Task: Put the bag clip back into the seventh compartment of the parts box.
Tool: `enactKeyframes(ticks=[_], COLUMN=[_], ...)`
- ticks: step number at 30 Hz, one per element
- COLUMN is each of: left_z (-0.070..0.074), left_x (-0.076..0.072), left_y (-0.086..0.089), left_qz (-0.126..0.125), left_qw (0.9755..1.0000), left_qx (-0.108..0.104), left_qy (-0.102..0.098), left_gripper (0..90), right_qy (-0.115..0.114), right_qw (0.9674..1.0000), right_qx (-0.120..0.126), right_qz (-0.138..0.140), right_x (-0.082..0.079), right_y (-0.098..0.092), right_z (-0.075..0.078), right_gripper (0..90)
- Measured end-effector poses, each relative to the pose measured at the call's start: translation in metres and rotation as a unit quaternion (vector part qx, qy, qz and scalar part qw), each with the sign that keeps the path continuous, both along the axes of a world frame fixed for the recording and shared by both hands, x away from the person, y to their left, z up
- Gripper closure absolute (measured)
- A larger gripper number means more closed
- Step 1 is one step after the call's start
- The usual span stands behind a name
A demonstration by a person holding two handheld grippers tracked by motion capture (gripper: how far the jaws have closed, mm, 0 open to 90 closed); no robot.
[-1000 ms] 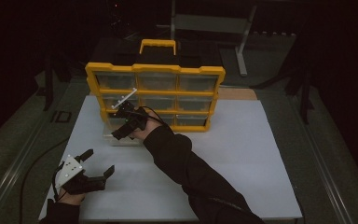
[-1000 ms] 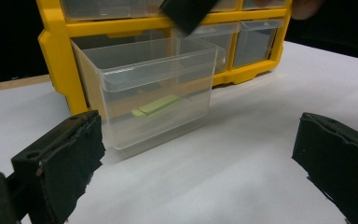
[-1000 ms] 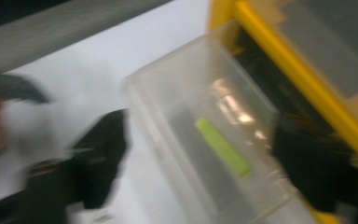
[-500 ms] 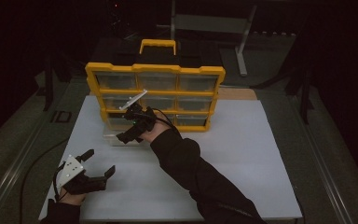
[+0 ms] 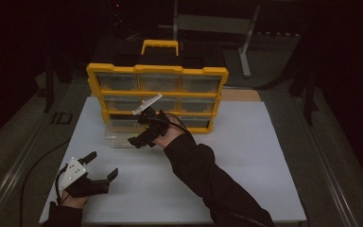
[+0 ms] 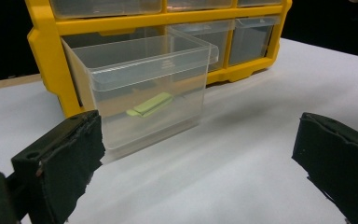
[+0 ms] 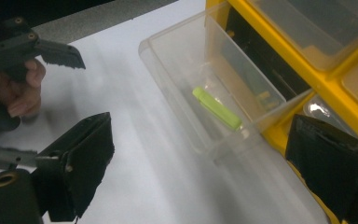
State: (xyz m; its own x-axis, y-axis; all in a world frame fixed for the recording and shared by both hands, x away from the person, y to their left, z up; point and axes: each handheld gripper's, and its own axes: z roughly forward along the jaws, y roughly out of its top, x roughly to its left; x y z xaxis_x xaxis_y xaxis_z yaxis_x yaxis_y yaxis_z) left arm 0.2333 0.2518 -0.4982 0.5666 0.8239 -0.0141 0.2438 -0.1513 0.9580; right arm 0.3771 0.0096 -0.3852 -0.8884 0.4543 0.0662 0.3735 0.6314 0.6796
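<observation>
A dim workshop scene seen from above, with a white table (image 5: 246, 179) carrying a yellow parts organizer. Nearest the viewer, at the near left corner of the table, the person's left gripper (image 5: 100, 166) rests low over the surface with its jaws spread wide and nothing between them. Farther in, near the middle of the table, the right gripper (image 5: 141, 138) is held out on a dark-sleeved forearm, just in front of the organizer; its jaws are also apart and hold nothing. Just beyond and to the left of it sits a clear plastic drawer (image 6: 140, 88), pulled most of the way out of the lower left slot of the yellow organizer (image 5: 157, 71), its front end resting on the table. Inside the drawer, lying flat on its floor, is a small light-green bar (image 7: 216, 108), possibly an eraser or clip; what it is cannot be told. The organizer stands upright at the far side, its other clear drawers closed, a yellow handle on top. Judging from this, the drawer has been opened and the green piece already lies inside, so what seems left is to push the drawer back into its slot, or else to pick the piece out.
</observation>
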Motion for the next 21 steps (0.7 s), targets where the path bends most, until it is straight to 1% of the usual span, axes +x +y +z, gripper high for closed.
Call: enactKeyframes(ticks=[3, 5, 8, 9, 10, 11, 14, 15, 17, 20, 21], left_z=[0.0, 0.0, 0.0, 0.0, 0.0, 0.0, 0.0, 0.0, 0.0, 0.0, 0.0], left_x=[0.0, 0.0, 0.0, 0.0, 0.0, 0.0, 0.0, 0.0, 0.0, 0.0, 0.0], left_y=[0.0, -0.001, -0.001, -0.001, -0.001, -0.001, -0.001, -0.001, 0.0, 0.0, 0.0], left_qz=[0.0, 0.0, 0.0, 0.0, 0.0, 0.0, 0.001, 0.001, 0.002, 0.002, 0.002], left_qw=[1.0, 1.0, 1.0, 1.0, 1.0, 1.0, 1.0, 1.0, 1.0, 1.0, 1.0], left_qx=[-0.001, 0.0, 0.0, 0.0, -0.002, -0.002, -0.003, -0.003, -0.003, -0.003, -0.003], left_qy=[-0.001, 0.001, 0.0, 0.0, 0.0, 0.0, 0.001, 0.001, 0.001, 0.001, 0.002], left_gripper=[1.3, 1.3, 1.3, 1.3, 1.3, 1.3, 1.3, 1.3, 1.3, 1.3, 1.3], right_qy=[0.002, 0.004, 0.0, 0.0, -0.004, -0.008, -0.012, -0.012, -0.012, -0.014, -0.018], right_qw=[1.0, 1.0, 1.0, 1.0, 1.0, 1.0, 0.9999, 0.9999, 0.9998, 0.9996, 0.9995], right_qx=[-0.002, -0.004, -0.003, -0.003, -0.005, -0.001, 0.007, 0.007, 0.012, 0.013, 0.012], right_qz=[0.003, 0.001, -0.002, -0.002, -0.003, -0.005, -0.009, -0.009, -0.011, -0.019, -0.022], right_x=[-0.001, -0.003, -0.005, -0.005, -0.006, -0.007, -0.01, -0.01, -0.012, -0.014, -0.015], right_y=[-0.004, -0.011, -0.019, -0.019, -0.021, -0.028, -0.037, -0.037, -0.046, -0.056, -0.06], right_z=[-0.001, -0.002, -0.003, -0.003, -0.003, -0.003, -0.003, -0.003, -0.003, -0.005, -0.005], right_gripper=[7.8, 7.8, 7.8, 7.8, 7.8, 7.8, 7.8, 7.8, 7.8, 8.3, 8.3])
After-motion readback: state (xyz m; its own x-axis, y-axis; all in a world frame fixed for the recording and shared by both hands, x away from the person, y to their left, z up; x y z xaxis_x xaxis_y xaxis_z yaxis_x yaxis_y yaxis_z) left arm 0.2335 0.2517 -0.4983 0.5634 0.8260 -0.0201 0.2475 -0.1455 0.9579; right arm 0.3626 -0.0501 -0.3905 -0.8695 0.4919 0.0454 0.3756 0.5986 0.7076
